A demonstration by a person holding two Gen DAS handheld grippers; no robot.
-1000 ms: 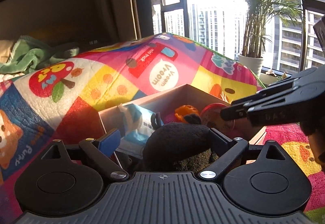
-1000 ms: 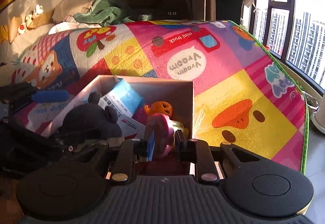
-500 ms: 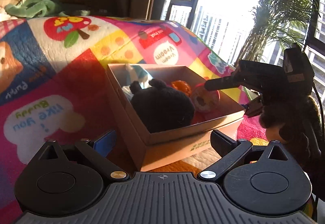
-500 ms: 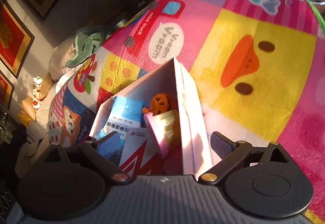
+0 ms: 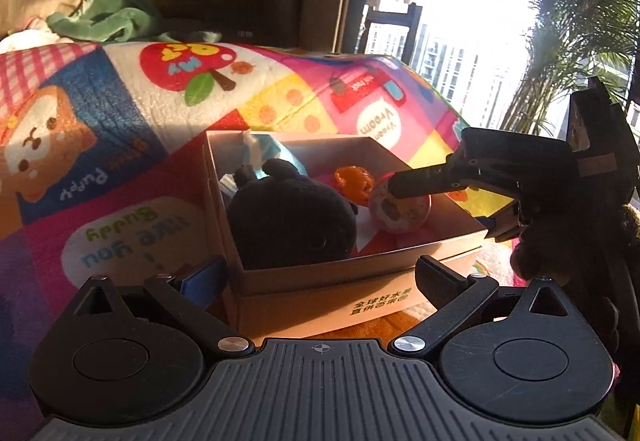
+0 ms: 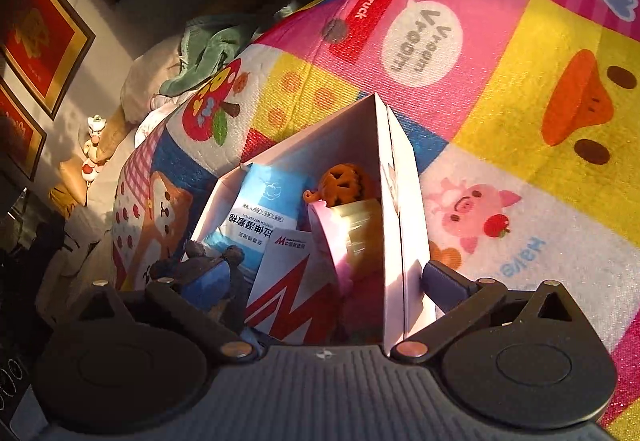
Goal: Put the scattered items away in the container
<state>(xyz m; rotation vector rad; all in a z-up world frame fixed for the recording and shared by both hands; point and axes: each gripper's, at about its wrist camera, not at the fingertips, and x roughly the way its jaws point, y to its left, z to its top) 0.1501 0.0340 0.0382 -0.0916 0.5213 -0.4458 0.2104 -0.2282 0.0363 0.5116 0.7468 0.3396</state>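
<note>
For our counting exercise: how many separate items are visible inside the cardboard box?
5: black plush front left, blue wipes pack behind it, orange ball at back, pink toy right, red-white packet centre. Others may be hidden.

A bright cartoon play mat (image 5: 120,145) covers the floor. A green cloth (image 5: 108,17) lies at eleven o'clock, a potted palm (image 5: 576,41) at two, framed pictures (image 6: 36,41) at ten.

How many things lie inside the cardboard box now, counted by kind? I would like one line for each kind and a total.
Black plush toy: 1
Orange openwork ball: 1
Round pink toy: 1
Blue-and-white wipes pack: 1
White packet with red zigzag: 1
Total: 5 things visible in the box; anything beneath them is hidden.
</note>
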